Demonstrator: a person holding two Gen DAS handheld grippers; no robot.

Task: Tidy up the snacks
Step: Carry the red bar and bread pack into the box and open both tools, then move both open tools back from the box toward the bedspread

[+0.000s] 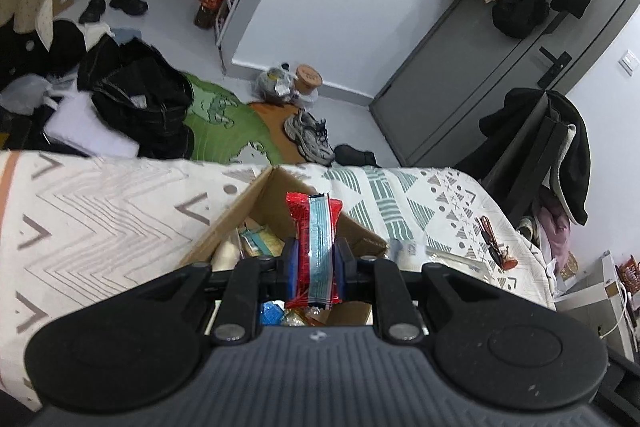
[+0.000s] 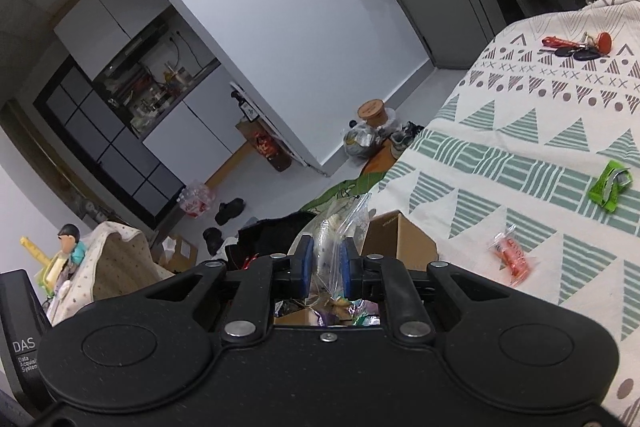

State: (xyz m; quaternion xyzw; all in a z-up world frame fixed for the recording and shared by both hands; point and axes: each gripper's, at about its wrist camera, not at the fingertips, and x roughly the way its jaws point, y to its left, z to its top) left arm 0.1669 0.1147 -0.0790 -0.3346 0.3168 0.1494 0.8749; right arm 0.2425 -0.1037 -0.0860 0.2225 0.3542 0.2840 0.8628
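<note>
Red snack packet (image 1: 316, 247): upright between the pads of the left tongs (image 1: 316, 265), directly above the open cardboard box (image 1: 236, 215); a silvery-blue seam runs down its middle.
Left tongs: narrow, clamped on the packet's lower half.
Clear zip bag (image 2: 336, 247): pinched by the right tongs (image 2: 326, 269), also over the box, its top flopping loose above the pads.
Right tongs: narrow, holding the bag (contents too blurred to name).
Cardboard box: on the patterned bedspread (image 1: 120, 207), already holding several wrapped snacks.
Outside the box: a green wrapper (image 2: 610, 185) and an orange packet (image 2: 512, 255) lie on the bedspread, apart from the box; keys (image 2: 576, 49) lie farther off.
Risk, release: the tall packet may tip against the box flap and land on the bedspread if let go off-centre.
Risk, bag: thin slack plastic could slip from the pads or snag on the box rim.
Risk, crowding: both tongs over one opening could knock together.
</note>
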